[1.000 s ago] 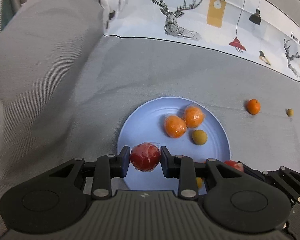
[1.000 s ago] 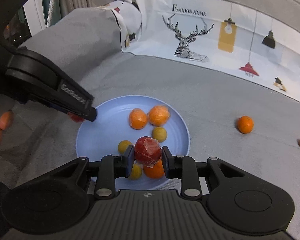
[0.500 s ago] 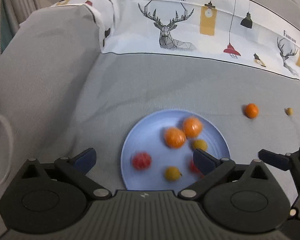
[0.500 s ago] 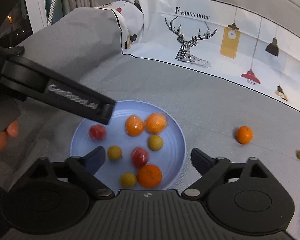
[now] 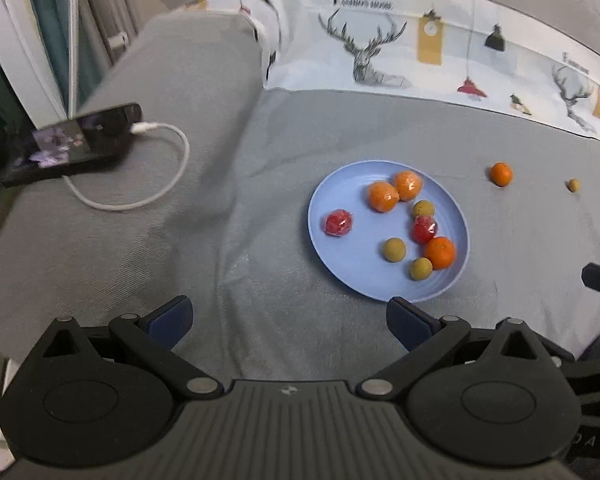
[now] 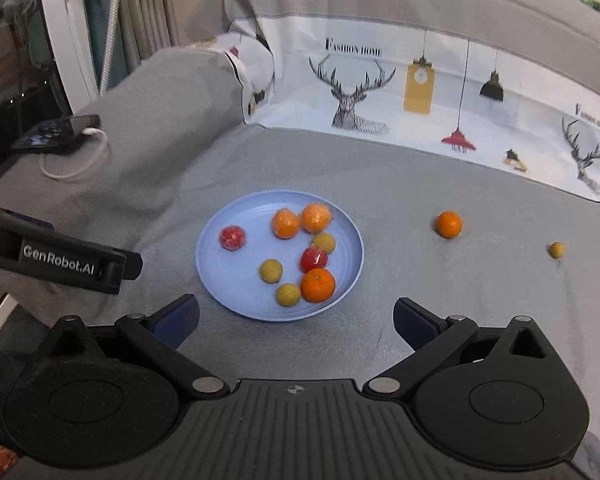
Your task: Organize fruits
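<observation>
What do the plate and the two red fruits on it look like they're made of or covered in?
Plate: pale blue, matte, faint rings inside the rim, probably plastic, though ceramic can't be ruled out.
Red fruits: crinkled, shiny highlights suggest clear film wrap; what the fruit is can't be told.

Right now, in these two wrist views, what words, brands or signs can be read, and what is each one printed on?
"GenRobot.AI": on the side of the left hand-held gripper, seen in the right wrist view.
"FASHION HOME": on the deer-print fabric, above the deer head; blurred in the left wrist view.
A second heading by the right-hand deer starts with "F"; the rest is too blurred to read.
Letters at the lower right edge of the left wrist view: cut off, unreadable.
Phone screen: unreadable.
</observation>
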`<action>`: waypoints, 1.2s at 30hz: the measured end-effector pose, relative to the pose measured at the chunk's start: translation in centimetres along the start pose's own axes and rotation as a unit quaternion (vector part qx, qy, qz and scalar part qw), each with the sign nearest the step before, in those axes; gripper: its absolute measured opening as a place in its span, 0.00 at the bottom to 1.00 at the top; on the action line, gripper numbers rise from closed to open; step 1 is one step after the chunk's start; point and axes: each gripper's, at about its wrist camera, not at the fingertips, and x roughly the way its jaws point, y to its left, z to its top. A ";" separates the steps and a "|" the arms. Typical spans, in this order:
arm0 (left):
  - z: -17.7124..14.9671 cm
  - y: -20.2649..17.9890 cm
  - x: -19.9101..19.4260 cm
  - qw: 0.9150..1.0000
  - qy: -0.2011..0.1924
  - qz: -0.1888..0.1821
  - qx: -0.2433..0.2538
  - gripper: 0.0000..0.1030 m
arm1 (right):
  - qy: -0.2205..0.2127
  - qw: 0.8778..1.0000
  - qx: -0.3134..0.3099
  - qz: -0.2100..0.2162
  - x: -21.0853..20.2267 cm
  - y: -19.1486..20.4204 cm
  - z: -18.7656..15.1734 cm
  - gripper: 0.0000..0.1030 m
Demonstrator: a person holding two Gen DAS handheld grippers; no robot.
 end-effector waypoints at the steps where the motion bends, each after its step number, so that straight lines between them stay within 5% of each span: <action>1: -0.3 -0.2 -0.6 1.000 -0.007 0.001 0.004 1.00 | -0.005 1.000 0.000 -0.002 -0.6 0.2 -0.2 0.99; 10: -1.1 -1.2 -4.5 0.999 -0.048 0.004 0.016 1.00 | -0.044 0.999 0.003 -0.016 -4.5 0.8 -1.3 0.99; 36: -1.3 -1.2 -5.3 0.999 -0.049 0.008 0.014 1.00 | -0.051 0.999 -0.002 -0.013 -6.1 1.3 -2.0 0.99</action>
